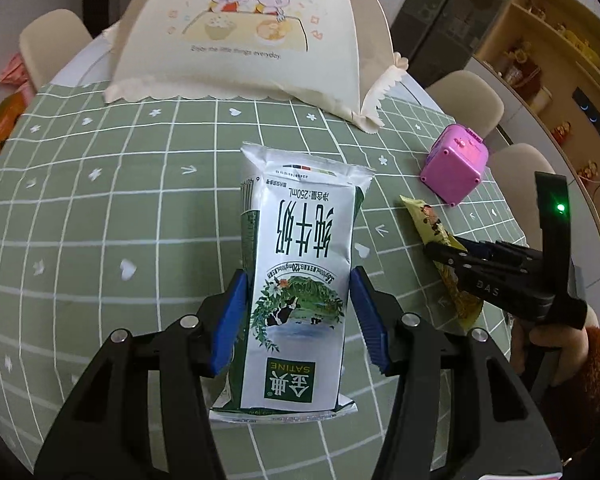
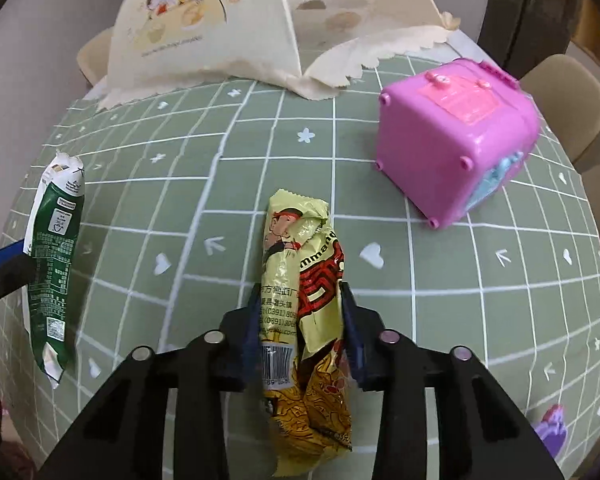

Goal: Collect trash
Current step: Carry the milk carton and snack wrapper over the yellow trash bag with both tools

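Observation:
A flattened white-and-green milk carton (image 1: 300,280) stands between the blue pads of my left gripper (image 1: 298,300), which is shut on its sides. In the right wrist view the same carton (image 2: 52,264) hangs tilted above the green checked tablecloth (image 2: 380,320). One blue pad (image 2: 4,254) of the left gripper shows beside it. My right gripper (image 2: 300,312) is shut on a crumpled yellow snack wrapper (image 2: 300,264), pads pressing both sides. The left wrist view shows that wrapper (image 1: 432,224) low over the cloth under the right gripper (image 1: 440,254). I cannot tell whether it touches the table.
A cream fabric food cover (image 1: 252,40) with a cartoon print stands at the back of the round table. A pink plastic toy box (image 2: 456,136) sits to the right of the wrapper. Beige chairs (image 1: 468,96) ring the table. Orange packets (image 1: 4,120) lie off its left edge.

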`<state>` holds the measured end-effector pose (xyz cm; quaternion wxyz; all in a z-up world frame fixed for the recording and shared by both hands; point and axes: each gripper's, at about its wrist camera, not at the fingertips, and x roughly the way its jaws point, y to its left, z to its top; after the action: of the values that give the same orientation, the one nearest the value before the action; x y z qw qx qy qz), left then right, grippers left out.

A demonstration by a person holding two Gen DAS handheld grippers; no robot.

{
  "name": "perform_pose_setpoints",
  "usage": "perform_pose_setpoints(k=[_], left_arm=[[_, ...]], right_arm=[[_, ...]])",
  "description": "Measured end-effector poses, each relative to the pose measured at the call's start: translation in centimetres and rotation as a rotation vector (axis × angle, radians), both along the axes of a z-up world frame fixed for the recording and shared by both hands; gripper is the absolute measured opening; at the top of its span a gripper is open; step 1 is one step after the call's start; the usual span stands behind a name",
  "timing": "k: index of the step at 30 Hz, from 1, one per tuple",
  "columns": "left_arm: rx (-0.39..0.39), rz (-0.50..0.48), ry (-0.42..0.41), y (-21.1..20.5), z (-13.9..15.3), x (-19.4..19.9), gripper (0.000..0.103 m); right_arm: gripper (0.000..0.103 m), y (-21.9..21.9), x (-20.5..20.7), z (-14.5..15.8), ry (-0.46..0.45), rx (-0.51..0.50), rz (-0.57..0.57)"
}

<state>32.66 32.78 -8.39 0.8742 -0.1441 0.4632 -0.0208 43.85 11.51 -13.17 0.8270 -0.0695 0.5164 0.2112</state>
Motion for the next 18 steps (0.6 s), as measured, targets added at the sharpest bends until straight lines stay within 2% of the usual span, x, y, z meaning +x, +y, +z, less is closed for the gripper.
perform_pose_setpoints(k=[9,18], left_arm=[[0.046,0.07,-0.094,-4.9,4.3,-5.9,0.05],[0.092,0.034,-0.188,-15.9,8.5,-10.4,0.05]], right_arm=[[0.027,-5.1,-7.4,6.9,-0.134,0.075,0.063],[0.027,-15.2,-15.4,12.1,-0.26,0.075,0.039]])
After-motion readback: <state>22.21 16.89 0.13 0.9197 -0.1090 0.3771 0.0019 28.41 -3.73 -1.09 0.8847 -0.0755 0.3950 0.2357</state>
